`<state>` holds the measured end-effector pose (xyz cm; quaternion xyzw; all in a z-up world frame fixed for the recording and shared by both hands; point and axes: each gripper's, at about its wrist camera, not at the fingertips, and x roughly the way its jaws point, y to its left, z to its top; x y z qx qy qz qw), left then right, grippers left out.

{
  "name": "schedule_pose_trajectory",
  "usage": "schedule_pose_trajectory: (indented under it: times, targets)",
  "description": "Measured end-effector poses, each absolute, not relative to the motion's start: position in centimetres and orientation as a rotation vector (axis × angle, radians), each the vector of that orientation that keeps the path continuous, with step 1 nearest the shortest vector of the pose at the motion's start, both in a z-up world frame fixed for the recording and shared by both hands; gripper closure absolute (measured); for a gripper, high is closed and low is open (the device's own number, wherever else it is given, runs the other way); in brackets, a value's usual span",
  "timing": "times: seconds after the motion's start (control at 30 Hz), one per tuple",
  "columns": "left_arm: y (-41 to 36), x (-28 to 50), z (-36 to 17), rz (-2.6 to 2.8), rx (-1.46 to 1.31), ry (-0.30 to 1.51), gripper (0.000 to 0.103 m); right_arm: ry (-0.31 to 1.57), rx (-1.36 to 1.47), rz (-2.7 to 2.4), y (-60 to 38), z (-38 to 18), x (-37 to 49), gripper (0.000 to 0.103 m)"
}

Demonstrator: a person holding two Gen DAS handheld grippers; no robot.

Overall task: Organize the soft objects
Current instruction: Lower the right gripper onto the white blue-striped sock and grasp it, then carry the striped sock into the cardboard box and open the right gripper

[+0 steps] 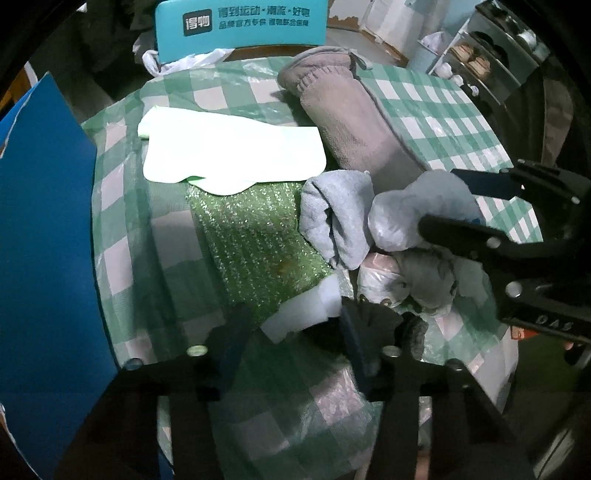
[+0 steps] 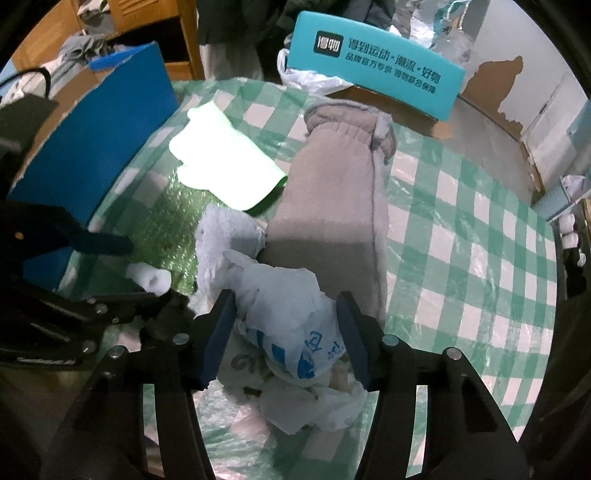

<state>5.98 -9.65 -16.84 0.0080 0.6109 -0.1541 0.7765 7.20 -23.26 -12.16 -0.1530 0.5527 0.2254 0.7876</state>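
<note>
A crumpled white plastic bag with blue print (image 2: 291, 339) sits between the fingers of my right gripper (image 2: 286, 338), which is shut on it; the same bag (image 1: 410, 218) and right gripper (image 1: 443, 199) show in the left wrist view. A pale blue cloth (image 1: 336, 218) lies beside it, also seen in the right wrist view (image 2: 225, 243). A grey rolled blanket (image 1: 351, 122) lies behind. A bright white-green cloth (image 1: 229, 151) lies flat. A green glitter sponge sheet (image 1: 255, 243) holds a white foam piece (image 1: 303, 310) between the fingers of my left gripper (image 1: 295, 332).
A green checked tablecloth (image 2: 461, 236) covers the table. A blue board (image 1: 44, 236) stands at the left edge. A teal box with print (image 1: 240, 26) stands at the back, with a white plastic bag (image 2: 310, 79) beside it. Shelves (image 1: 491, 59) stand far right.
</note>
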Motion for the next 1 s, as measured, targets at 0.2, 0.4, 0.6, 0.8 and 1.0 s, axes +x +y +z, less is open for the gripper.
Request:
schedule_pose_trajectory:
  times: [0.2,0.4,0.6,0.8,1.0]
  targets:
    - [-10.1,5.9,-17.0,-0.361,0.046,1.314,0.087,1.178,-0.287,0.474,-23.8,-11.1,7.5,0.048]
    - [-10.0,5.8,-16.9,-0.379,0.047,1.312,0.093,1.158,-0.255,0.473,-24.2,-9.9,7.7,0.048]
    - [-9.4,5.7,-16.2,-0.379,0.027,1.297,0.096,1.148,-0.242,0.469,-24.2,-9.1,7.6,0.048]
    - [-9.3,5.6,-15.0,-0.381,0.022,1.268,0.096,1.134,-0.222,0.464,-24.6,-8.3,7.6,0.048]
    - [-9.0,5.6,-13.6,-0.352,0.027,1.236,0.096,1.117,-0.201,0.456,-24.9,-7.2,7.7,0.048]
